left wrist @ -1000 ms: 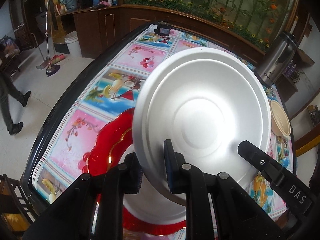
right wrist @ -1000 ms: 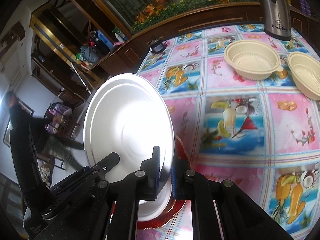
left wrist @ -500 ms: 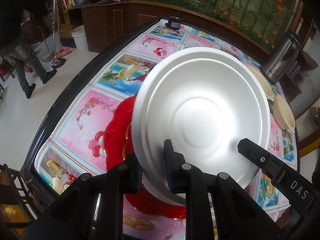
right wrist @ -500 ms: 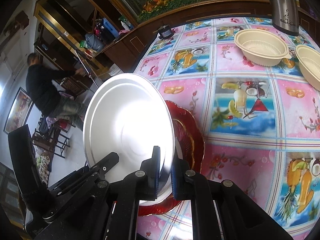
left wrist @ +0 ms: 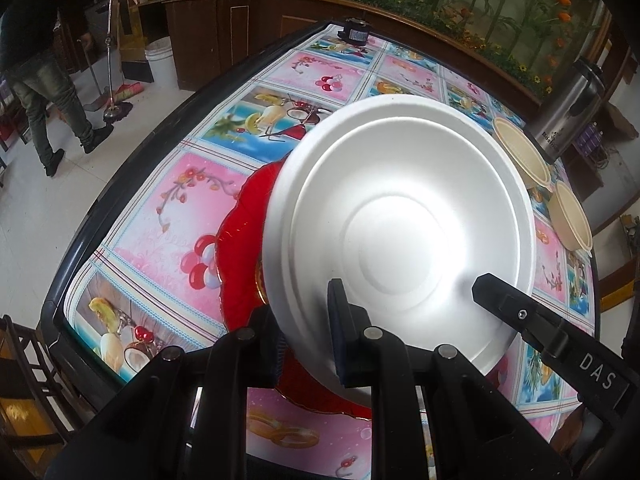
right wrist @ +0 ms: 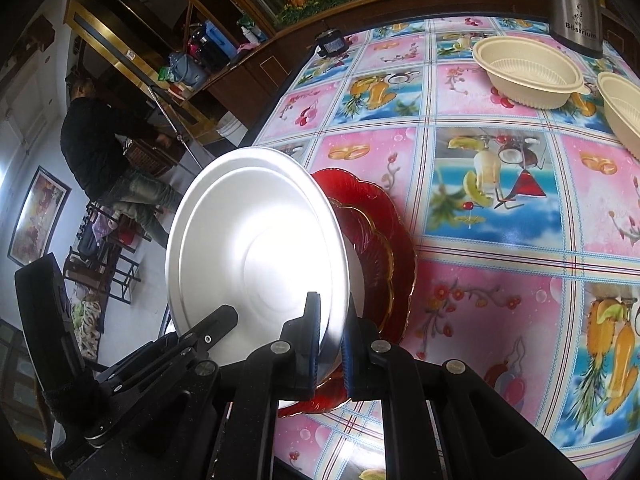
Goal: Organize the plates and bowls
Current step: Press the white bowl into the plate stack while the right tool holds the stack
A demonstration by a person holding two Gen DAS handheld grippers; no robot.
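A white foam plate (left wrist: 400, 232) is held tilted above the table, gripped on opposite edges by both grippers. My left gripper (left wrist: 306, 344) is shut on its near rim; my right gripper (right wrist: 330, 344) is shut on its other rim, and its tip shows in the left wrist view (left wrist: 492, 292). The plate also shows in the right wrist view (right wrist: 256, 256). Below it lies a red glass plate (left wrist: 240, 236) with a gold line, also in the right wrist view (right wrist: 380, 240), with something white on it, mostly hidden. Two cream bowls (right wrist: 528, 72) (right wrist: 624, 116) stand at the far right.
The table (right wrist: 496, 264) has a bright fruit-print cloth. A steel thermos (right wrist: 572, 4) stands behind the bowls. A small black object (left wrist: 354, 32) sits at the far end. A person (left wrist: 44, 80) stands on the floor to the left, near a chair (left wrist: 24, 384).
Both grippers have lifted the white plate higher and pulled back, so more of the red plate and table shows. The person on the floor has moved.
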